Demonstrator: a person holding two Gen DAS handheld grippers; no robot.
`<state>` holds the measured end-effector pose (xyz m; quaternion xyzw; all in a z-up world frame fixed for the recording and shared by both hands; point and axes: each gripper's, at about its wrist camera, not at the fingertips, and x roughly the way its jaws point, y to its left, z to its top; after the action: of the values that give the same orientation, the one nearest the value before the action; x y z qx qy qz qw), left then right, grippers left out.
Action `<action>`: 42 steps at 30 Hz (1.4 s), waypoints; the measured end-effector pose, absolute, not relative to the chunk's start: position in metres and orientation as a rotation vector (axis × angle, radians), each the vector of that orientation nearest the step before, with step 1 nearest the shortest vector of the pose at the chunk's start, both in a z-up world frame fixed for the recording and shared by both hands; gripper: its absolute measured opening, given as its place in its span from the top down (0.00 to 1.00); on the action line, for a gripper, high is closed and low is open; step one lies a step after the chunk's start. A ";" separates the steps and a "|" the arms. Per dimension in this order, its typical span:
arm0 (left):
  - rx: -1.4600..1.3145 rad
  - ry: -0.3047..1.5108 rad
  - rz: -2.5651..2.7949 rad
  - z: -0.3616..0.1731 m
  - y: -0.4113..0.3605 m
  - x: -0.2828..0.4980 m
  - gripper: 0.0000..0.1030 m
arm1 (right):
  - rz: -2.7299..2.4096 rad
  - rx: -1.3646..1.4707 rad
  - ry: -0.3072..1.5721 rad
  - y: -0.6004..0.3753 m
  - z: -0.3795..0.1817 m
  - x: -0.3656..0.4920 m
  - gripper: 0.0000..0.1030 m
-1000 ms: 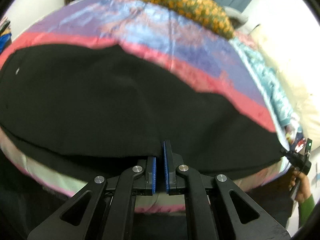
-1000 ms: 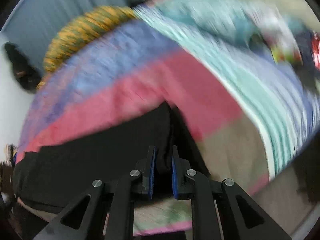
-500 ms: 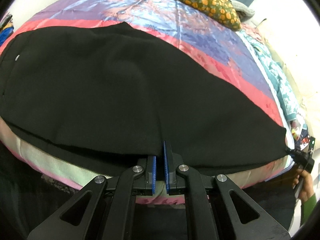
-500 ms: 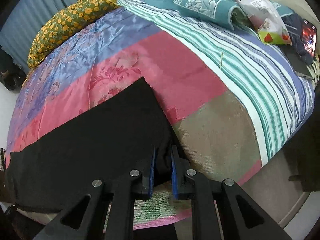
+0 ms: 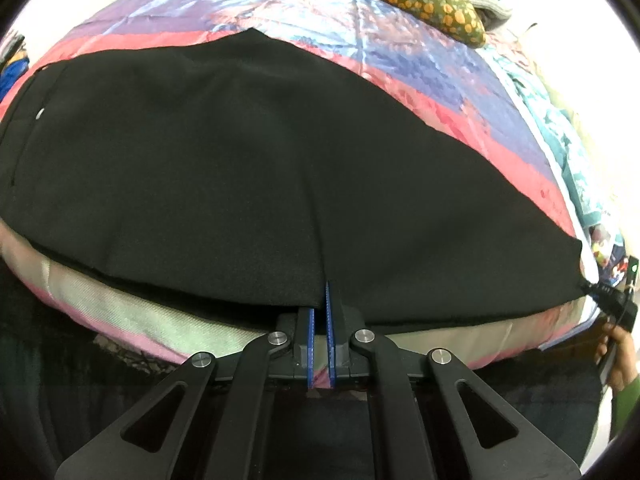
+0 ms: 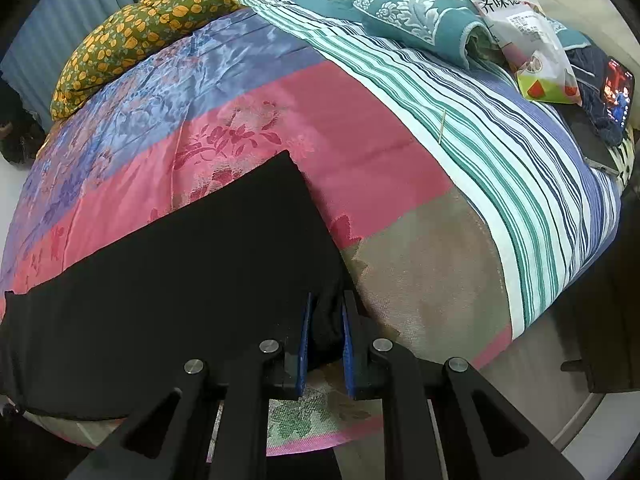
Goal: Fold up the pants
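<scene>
Black pants [image 5: 256, 168] lie flat on a bed with a pink, purple and blue patterned cover [image 5: 360, 32]. My left gripper [image 5: 319, 304] is shut on the near edge of the pants about midway along. My right gripper [image 6: 325, 312] is shut on the near corner of the pants' leg end [image 6: 200, 264]. The right gripper [image 5: 608, 296] also shows at the far right of the left wrist view, at the tip of the cloth.
A yellow-spotted green cushion [image 6: 132, 36] lies at the bed's far side. A teal patterned blanket [image 6: 400, 4], a snack bag [image 6: 532, 48] and a lit phone [image 6: 618, 92] lie on the striped sheet [image 6: 500, 152] at the right. The bed's near edge [image 6: 320, 432] is just below the grippers.
The pants have been spread and laid flatter over the bed. Both grippers have stayed shut on the cloth, and the right view has settled from blur.
</scene>
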<state>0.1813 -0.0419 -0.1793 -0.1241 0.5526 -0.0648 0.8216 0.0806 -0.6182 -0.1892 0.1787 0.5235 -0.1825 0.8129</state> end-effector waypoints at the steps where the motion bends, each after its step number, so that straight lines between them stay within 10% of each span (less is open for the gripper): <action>1: -0.263 1.181 -0.137 -0.181 -0.042 0.182 0.98 | -0.390 0.379 1.119 -0.618 -0.189 0.081 0.86; 6: -0.273 1.225 -0.130 -0.180 -0.037 0.179 0.87 | -0.392 0.337 1.104 -0.613 -0.183 0.080 0.80; 8: -0.265 1.253 -0.131 -0.173 -0.033 0.167 0.45 | -0.404 0.325 1.061 -0.610 -0.173 0.073 0.41; 10: -0.280 1.251 -0.155 -0.160 -0.024 0.144 0.32 | -0.427 0.316 0.994 -0.607 -0.159 0.058 0.20; 17: -0.195 1.051 -0.055 -0.121 0.029 0.174 0.29 | -0.559 0.158 0.755 -0.553 -0.094 0.020 0.19; 19: -0.080 1.046 -0.017 -0.136 0.026 0.201 0.33 | -0.479 0.178 0.714 -0.521 -0.083 0.034 0.14; 22: 0.147 1.172 -0.002 -0.185 0.013 0.210 0.86 | -0.322 0.211 0.727 -0.465 -0.089 0.070 0.13; 30: 0.175 1.138 0.004 -0.179 0.036 0.162 0.89 | -0.093 0.249 0.969 -0.351 -0.203 0.117 0.12; 34: 0.100 1.020 0.033 -0.148 0.041 0.168 0.10 | -0.107 0.153 0.991 -0.337 -0.216 0.115 0.00; 42: 0.124 1.024 0.182 -0.166 0.062 0.247 0.07 | -0.105 0.139 0.948 -0.334 -0.222 0.108 0.00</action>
<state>0.2473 0.0620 -0.1659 0.0592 0.4889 0.0870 0.8660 0.1077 -0.3345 -0.2218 0.0667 0.4560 -0.0505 0.8861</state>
